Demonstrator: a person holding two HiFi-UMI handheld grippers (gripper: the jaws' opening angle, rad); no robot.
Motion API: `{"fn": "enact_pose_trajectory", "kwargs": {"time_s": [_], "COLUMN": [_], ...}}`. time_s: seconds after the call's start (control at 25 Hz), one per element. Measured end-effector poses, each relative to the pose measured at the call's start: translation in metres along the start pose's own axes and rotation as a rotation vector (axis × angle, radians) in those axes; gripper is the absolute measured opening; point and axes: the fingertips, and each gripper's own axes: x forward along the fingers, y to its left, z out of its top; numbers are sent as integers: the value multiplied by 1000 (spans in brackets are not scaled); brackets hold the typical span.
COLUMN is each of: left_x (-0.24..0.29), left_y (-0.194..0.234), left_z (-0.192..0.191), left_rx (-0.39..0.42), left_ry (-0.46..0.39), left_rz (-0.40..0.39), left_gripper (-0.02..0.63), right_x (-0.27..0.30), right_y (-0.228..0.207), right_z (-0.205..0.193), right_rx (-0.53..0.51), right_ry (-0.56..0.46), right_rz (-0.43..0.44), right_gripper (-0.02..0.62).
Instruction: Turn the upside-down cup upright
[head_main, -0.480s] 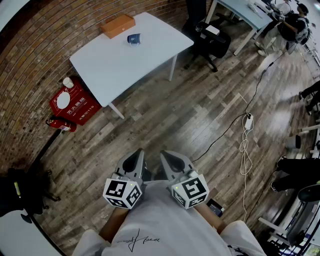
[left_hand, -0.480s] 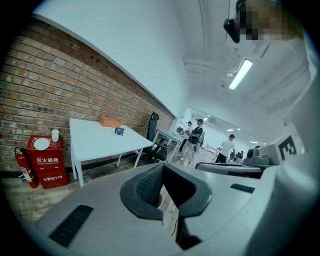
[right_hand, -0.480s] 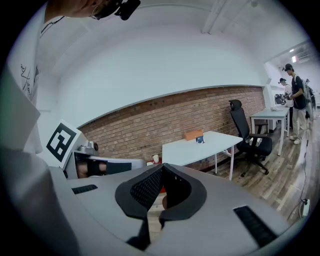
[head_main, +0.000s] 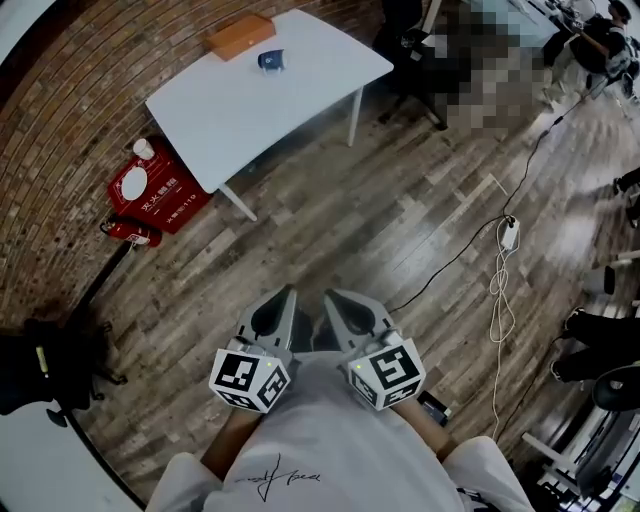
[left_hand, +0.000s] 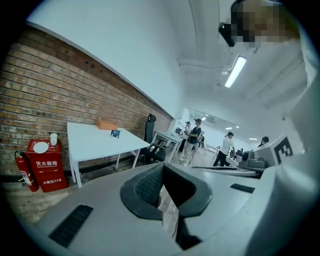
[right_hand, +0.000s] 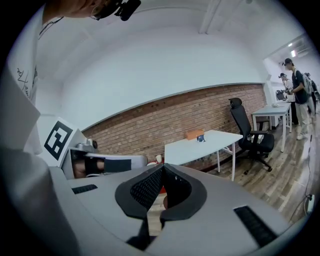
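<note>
A small blue cup (head_main: 268, 60) stands on the far half of a white table (head_main: 250, 110), beside an orange box (head_main: 240, 36). It is too small to tell which way up it is. The cup also shows as a tiny blue shape in the left gripper view (left_hand: 115, 133) and the right gripper view (right_hand: 200, 138). My left gripper (head_main: 274, 312) and right gripper (head_main: 348, 312) are held side by side close to my body, over the wooden floor and far from the table. Both are shut, tips touching, with nothing in them (left_hand: 162, 167) (right_hand: 162, 170).
A red fire-equipment box (head_main: 155, 192) with a paper cup (head_main: 144, 149) on it and a fire extinguisher (head_main: 130, 232) stand left of the table. A black office chair (head_main: 415, 50) is right of it. A cable and power strip (head_main: 508, 235) lie on the floor.
The table and floor have shifted slightly right and down in the head view. Both grippers stay shut and close together near my body.
</note>
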Motion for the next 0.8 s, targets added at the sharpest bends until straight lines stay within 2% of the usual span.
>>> {"fn": "enact_pose_trajectory", "kwargs": {"time_s": [0.12, 0.4, 0.8], "left_x": [-2, 5, 26], "left_y": [-1, -2, 9], "left_z": [-4, -9, 2], "left_rx": [3, -15, -40], "left_ry": [20, 38, 36], "left_rz": [5, -5, -9], "left_gripper": [9, 9, 9], "right_x": [-3, -4, 13], "right_y": [-1, -9, -19], "right_z": [2, 0, 9], "right_rx": [39, 53, 18], "right_ry": [-13, -15, 14], "right_rz": [13, 6, 8], "right_gripper": [20, 20, 20]}}
